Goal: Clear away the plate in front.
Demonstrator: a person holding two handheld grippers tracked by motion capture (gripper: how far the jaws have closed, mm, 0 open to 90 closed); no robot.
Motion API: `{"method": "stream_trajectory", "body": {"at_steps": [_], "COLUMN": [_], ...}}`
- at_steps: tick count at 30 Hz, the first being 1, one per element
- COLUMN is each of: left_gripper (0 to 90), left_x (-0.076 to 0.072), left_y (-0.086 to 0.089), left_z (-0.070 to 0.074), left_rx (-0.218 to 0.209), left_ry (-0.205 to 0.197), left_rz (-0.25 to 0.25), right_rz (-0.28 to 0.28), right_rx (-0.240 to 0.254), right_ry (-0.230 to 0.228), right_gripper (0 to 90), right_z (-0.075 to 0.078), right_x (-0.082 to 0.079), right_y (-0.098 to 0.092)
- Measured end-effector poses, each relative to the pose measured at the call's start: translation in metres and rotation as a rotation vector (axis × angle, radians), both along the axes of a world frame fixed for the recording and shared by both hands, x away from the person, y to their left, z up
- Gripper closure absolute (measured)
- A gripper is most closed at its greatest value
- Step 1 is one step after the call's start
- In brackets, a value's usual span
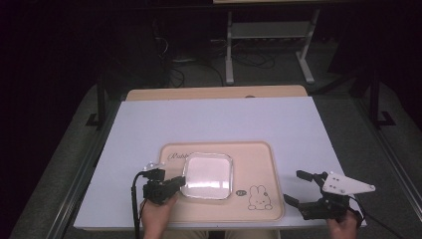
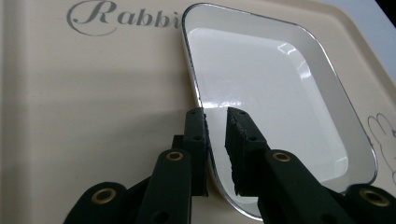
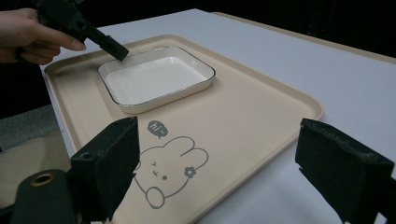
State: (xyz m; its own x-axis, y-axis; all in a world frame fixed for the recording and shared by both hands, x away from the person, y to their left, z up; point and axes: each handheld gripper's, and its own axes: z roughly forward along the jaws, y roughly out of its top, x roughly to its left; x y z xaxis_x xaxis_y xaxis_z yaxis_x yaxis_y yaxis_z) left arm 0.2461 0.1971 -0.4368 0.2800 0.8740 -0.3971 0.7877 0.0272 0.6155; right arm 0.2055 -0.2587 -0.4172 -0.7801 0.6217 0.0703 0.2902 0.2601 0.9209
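A: In the high view, the white dish (image 1: 207,176) lies on the beige tray (image 1: 259,159), left of the centre. The left gripper (image 1: 175,182) meets its rim at 9 o'clock. The right gripper (image 1: 294,186) waits wide apart at 3 o'clock, off the tray.

B: In the left gripper view, the jaws stand slightly apart around the rim, not pressing. I think the dish (image 2: 275,98) could slip if lifted so.

A: The right gripper view shows the white table (image 3: 289,60) and a dark room.

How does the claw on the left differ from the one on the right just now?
The left claw has its jaws close together astride the white dish's rim, a narrow gap showing; the right claw gapes wide with nothing between. The left sits over the beige tray, the right beside its edge. Both are black and hand-held.
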Motion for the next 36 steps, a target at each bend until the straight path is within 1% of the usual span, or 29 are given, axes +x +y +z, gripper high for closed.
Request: {"method": "stream_trajectory", "body": {"at_steps": [2,5,7,11,14,16,18,20,24,31,36], "left_gripper": [78.4,78.8,79.0,79.1,79.6,79.8,79.9,80.9,81.4,82.0,82.1], "left_x": [-0.001,-0.002,-0.003,-0.002,-0.001,-0.001,-0.001,0.000,0.002,0.005,0.004], "left_y": [0.000,-0.001,-0.002,-0.005,-0.007,-0.010,-0.010,-0.011,-0.011,-0.014,-0.015], "left_z": [-0.001,-0.002,-0.002,-0.002,-0.002,-0.002,-0.003,-0.003,-0.004,-0.002,-0.003], "left_rx": [0.006,-0.002,0.008,0.012,0.023,0.030,0.026,0.034,0.033,0.069,0.067], "left_ry": [-0.001,-0.001,-0.005,-0.006,-0.006,-0.012,-0.012,-0.015,-0.012,-0.029,-0.031], "left_rz": [-0.005,-0.008,-0.015,-0.026,-0.038,-0.040,-0.043,-0.045,-0.046,-0.063,-0.063], "right_rz": [-0.001,-0.001,-0.002,0.000,0.001,0.000,0.001,0.002,0.003,0.002,0.000], "right_rx": [-0.001,-0.001,0.000,0.000,-0.001,-0.001,0.000,0.000,-0.001,-0.001,-0.002], "right_ry": [0.000,0.000,0.000,0.000,0.000,0.000,0.000,-0.001,0.000,0.001,0.000], "right_gripper": [13.0,13.0,13.0,13.0,13.0,13.0,13.0,13.0,13.0,13.0,13.0], "right_z": [0.000,0.000,0.000,0.000,0.000,0.000,0.000,0.000,0.000,0.000,0.000], "right_x": [0.000,0.000,0.000,0.000,0.000,0.000,0.000,0.000,0.000,0.000,-0.001], "right_y": [0.000,0.000,0.000,0.000,0.000,0.000,0.000,0.000,0.000,0.000,0.000]}}
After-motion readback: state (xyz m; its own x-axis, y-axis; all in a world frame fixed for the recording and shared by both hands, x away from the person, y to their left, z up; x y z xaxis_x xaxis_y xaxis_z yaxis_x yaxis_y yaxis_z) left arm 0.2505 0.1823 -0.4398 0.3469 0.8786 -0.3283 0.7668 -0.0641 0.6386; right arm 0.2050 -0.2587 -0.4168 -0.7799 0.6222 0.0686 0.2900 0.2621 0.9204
